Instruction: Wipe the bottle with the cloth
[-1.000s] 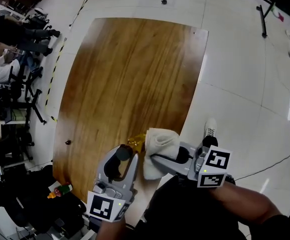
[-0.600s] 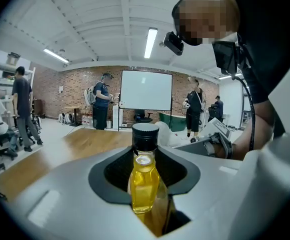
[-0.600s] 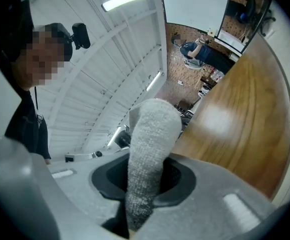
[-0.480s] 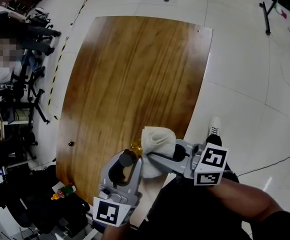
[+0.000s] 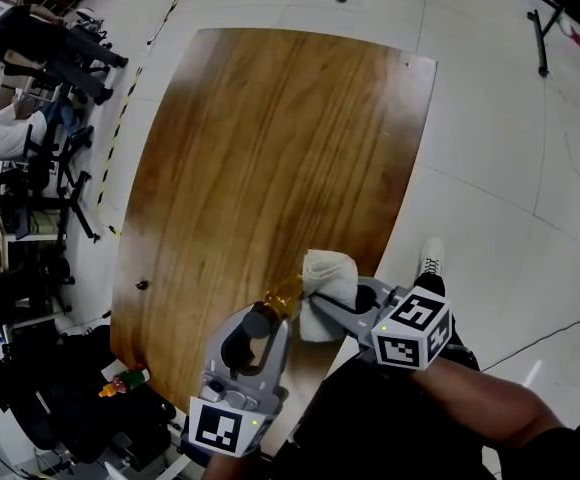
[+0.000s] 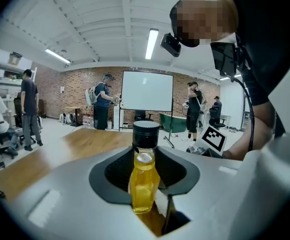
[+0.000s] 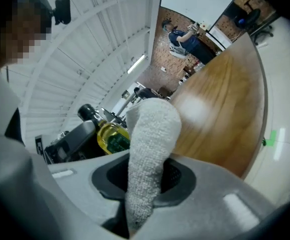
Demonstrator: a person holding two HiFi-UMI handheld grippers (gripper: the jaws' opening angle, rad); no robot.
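Observation:
A small bottle [image 6: 144,181] of yellow liquid with a black cap sits between the jaws of my left gripper [image 6: 145,159], which is shut on it and holds it above the near end of the wooden table [image 5: 260,148]. In the head view the bottle [image 5: 282,295] tilts up and right from the left gripper [image 5: 260,320]. My right gripper [image 7: 145,176] is shut on a white cloth [image 7: 152,144] that stands up out of its jaws. The cloth [image 5: 327,278] presses against the top of the bottle [image 7: 112,134]. The right gripper [image 5: 345,303] reaches in from the right.
The table's right edge [image 5: 400,198] drops to a white tiled floor. A white shoe [image 5: 428,260] stands near it. Chairs and seated people [image 5: 20,128] crowd the left side. A red sauce bottle [image 5: 120,381] lies among dark gear by the near left corner.
The right gripper has rolled and drawn the cloth slightly right and down against the bottle's top. The left gripper has shifted a little right with the bottle.

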